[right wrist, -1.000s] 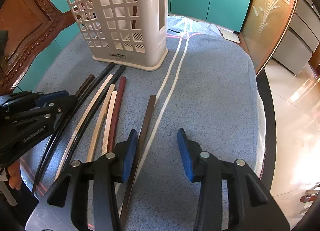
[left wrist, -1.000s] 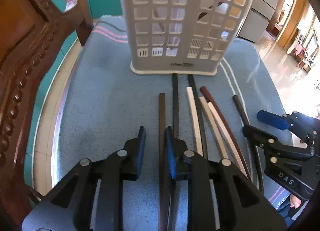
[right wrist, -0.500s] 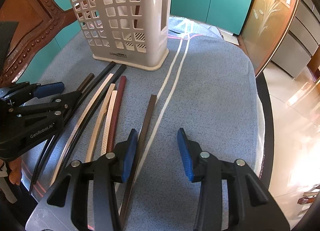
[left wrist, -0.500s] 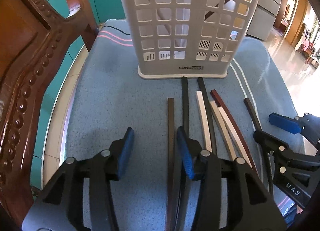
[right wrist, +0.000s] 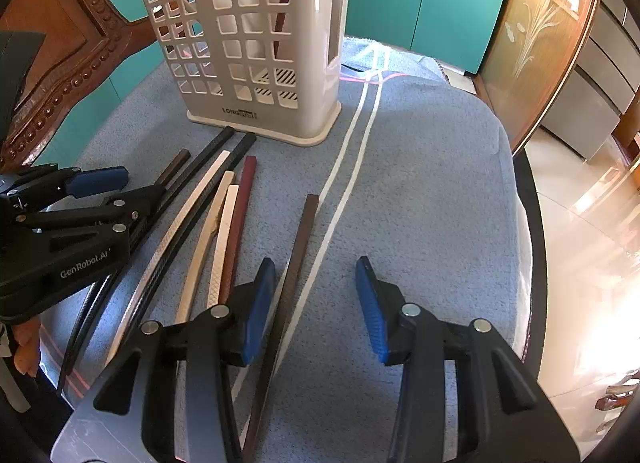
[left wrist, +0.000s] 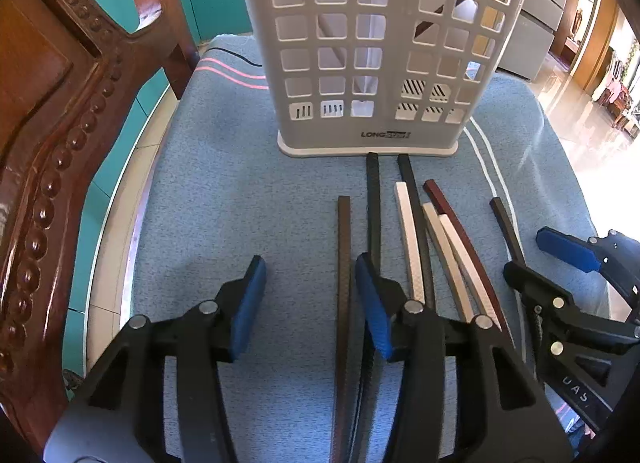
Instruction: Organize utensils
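Note:
A white slotted utensil basket (left wrist: 380,43) (right wrist: 248,43) stands upright on the blue cloth, with a few sticks leaning inside. Several flat chopsticks in black, white, cream and maroon (left wrist: 412,247) (right wrist: 224,223) lie in a row in front of it. My left gripper (left wrist: 310,267) (right wrist: 128,189) is over the row's left end and its jaws are opening. A dark brown chopstick (left wrist: 343,263) lies loose between them, close to the right pad. My right gripper (right wrist: 315,267) (left wrist: 536,259) is open over another brown chopstick (right wrist: 296,263), which lies beside its left pad.
A carved wooden chair back (left wrist: 60,123) rises at the left edge of the table. The blue cloth (right wrist: 420,183) covers the round table, whose dark rim (right wrist: 532,263) curves on the right. Teal cabinets (right wrist: 420,3) stand behind.
My left gripper's jaws have spread much wider, leaving the dark brown chopstick free between them. The right gripper has stayed as it was.

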A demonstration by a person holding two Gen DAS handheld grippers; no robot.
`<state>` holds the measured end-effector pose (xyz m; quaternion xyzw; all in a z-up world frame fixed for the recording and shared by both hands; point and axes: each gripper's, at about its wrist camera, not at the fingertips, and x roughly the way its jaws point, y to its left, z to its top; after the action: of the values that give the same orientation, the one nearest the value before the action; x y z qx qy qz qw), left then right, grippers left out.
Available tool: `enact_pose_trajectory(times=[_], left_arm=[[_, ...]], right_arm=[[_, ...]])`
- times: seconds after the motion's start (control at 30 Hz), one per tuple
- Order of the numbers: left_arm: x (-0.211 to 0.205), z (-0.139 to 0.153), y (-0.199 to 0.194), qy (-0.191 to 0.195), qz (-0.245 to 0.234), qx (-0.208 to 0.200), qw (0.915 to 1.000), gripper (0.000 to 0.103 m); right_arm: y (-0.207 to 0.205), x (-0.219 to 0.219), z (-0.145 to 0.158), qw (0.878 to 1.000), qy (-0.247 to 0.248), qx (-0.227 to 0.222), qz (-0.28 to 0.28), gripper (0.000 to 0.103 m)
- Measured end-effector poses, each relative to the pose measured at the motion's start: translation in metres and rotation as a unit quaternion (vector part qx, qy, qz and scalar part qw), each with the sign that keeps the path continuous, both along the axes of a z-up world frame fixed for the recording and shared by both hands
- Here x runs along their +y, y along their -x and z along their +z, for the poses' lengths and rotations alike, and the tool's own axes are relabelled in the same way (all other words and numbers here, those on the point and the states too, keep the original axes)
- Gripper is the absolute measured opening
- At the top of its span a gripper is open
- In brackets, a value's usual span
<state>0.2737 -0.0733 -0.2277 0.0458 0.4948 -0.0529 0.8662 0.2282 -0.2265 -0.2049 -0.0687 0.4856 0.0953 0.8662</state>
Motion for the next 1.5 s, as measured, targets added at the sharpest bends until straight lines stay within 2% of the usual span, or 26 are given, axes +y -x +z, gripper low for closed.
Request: enact_pose_trajectory(times=[0.73,0.77,0.83,0.9,1.0,1.03,1.07,1.1,1.23,1.3,1.5], left_arm=[[0.001,-0.001,-0.001,-0.006,0.004,-0.004,1.0000,0.052],[0.001,-0.001,-0.001,-0.006,0.004,-0.004,1.0000,0.052],[0.001,-0.001,-0.001,-0.003,0.005,-0.002,1.0000,0.052],[0.003,-0.001,-0.002,0.010,0.005,0.003,0.9999,0.048],[0.000,-0.001,-0.001,0.017,-0.006,0.006,0.9998,0.034],[-0.003,-0.001,0.000,0.018,-0.013,0.004,0.9997,0.026],[-0.004,0.000,0.001,0.020,-0.016,0.004,0.9997,0.014],[-0.005,0.000,0.002,0.025,-0.018,0.005,0.9995,0.009],[0.000,0.003,0.003,0.050,-0.008,0.007,0.9987,0.007],[0.002,0.012,0.007,0.055,-0.006,-0.011,0.9984,0.007],[0.001,0.060,0.039,0.059,-0.025,-0.116,0.9912,0.007]], right_arm=[[0.001,0.001,0.000,1.000,-0.002,0.005,0.003,0.043],[0.001,0.001,0.000,1.000,-0.003,0.005,0.005,0.042],[0.001,0.002,0.002,1.000,-0.009,0.008,0.010,0.032],[0.002,0.005,0.003,1.000,-0.021,0.013,0.019,0.012],[0.003,0.007,0.004,0.999,-0.027,0.015,0.023,0.010],[0.003,0.006,0.004,0.999,-0.029,0.014,0.024,0.009],[0.003,0.006,0.004,0.999,-0.033,0.015,0.023,0.008],[0.003,0.005,0.006,0.999,-0.039,0.014,0.021,0.007],[0.009,-0.007,0.026,0.998,-0.051,-0.027,0.012,0.006],[0.013,-0.014,0.041,0.996,-0.067,-0.053,0.008,0.006],[0.042,-0.037,0.097,0.981,-0.127,-0.144,0.020,0.006]])
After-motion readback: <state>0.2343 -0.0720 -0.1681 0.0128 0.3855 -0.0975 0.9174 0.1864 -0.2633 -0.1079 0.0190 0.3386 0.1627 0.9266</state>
